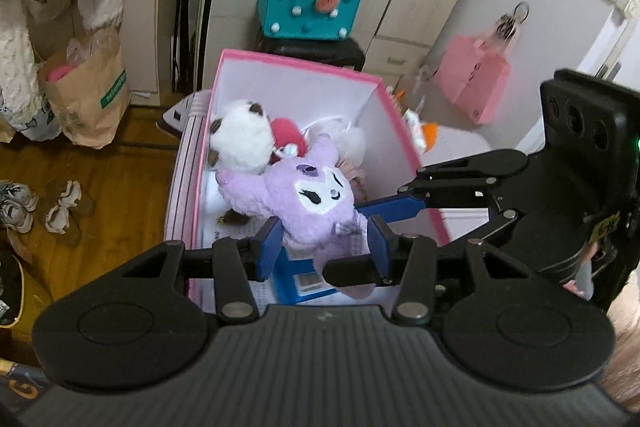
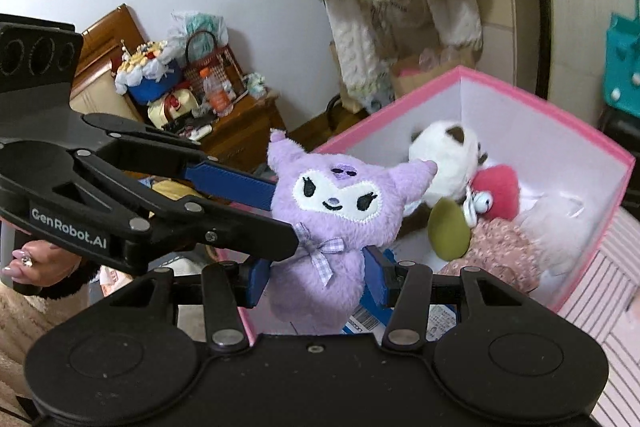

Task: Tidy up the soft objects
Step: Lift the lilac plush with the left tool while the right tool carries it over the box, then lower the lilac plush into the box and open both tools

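Note:
A purple plush doll (image 1: 308,199) with a white face and a checked bow is held over the near end of a pink storage box (image 1: 280,61). My left gripper (image 1: 324,241) is shut on the doll's body. My right gripper (image 2: 316,277) is shut on the doll (image 2: 328,211) from the other side; it reaches in from the right in the left wrist view (image 1: 400,205). Inside the box lie a white-and-brown plush (image 1: 240,137), a red plush (image 1: 288,137), an olive round piece (image 2: 448,231) and a floral fabric item (image 2: 496,251).
A teal handbag (image 1: 308,5) sits on a black case behind the box. A paper bag (image 1: 86,91) and shoes (image 1: 60,207) are on the wooden floor at left. A pink bag (image 1: 472,79) hangs on the cabinet. A cluttered wooden cabinet (image 2: 240,131) stands by the wall.

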`<state>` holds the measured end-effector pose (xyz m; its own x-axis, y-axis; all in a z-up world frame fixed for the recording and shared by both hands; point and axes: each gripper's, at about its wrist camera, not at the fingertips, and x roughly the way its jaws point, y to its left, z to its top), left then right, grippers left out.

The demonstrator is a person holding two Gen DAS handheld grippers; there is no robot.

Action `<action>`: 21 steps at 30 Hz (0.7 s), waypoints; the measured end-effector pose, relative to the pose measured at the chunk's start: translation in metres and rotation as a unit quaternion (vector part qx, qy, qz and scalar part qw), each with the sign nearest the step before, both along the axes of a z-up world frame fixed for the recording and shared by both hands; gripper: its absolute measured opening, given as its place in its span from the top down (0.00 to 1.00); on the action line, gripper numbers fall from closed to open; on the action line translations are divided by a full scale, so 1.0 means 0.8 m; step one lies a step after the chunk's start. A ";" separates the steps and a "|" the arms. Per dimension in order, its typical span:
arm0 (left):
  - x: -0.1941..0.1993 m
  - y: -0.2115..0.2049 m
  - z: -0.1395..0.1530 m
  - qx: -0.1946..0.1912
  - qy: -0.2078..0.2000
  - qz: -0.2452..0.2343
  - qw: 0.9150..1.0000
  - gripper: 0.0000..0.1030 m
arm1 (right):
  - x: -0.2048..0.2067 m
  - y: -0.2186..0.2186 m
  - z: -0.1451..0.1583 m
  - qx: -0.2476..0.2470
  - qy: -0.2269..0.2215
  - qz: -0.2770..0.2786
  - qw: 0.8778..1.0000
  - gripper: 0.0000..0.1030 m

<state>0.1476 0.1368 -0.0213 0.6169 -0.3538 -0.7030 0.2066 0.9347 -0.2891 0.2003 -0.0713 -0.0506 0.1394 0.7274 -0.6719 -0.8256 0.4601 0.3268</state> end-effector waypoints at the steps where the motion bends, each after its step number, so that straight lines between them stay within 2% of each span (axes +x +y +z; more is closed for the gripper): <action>1: 0.004 0.000 -0.004 0.005 0.004 -0.003 1.000 0.57 | 0.003 0.001 -0.005 -0.003 0.008 0.001 1.000 0.47; 6: 0.018 0.007 -0.021 0.009 0.031 -0.010 0.999 0.57 | 0.013 0.012 -0.019 -0.022 0.027 0.000 0.999 0.47; 12: 0.035 0.003 -0.029 0.030 0.050 -0.018 0.998 0.57 | 0.023 0.022 -0.031 -0.043 0.021 -0.001 0.999 0.47; 18: 0.036 0.001 -0.022 0.056 0.030 -0.003 0.998 0.57 | 0.023 0.026 -0.037 -0.051 0.029 0.004 0.998 0.43; 21: 0.030 0.002 -0.014 0.056 0.028 -0.003 0.998 0.57 | 0.018 0.023 -0.033 -0.053 0.031 0.005 0.998 0.43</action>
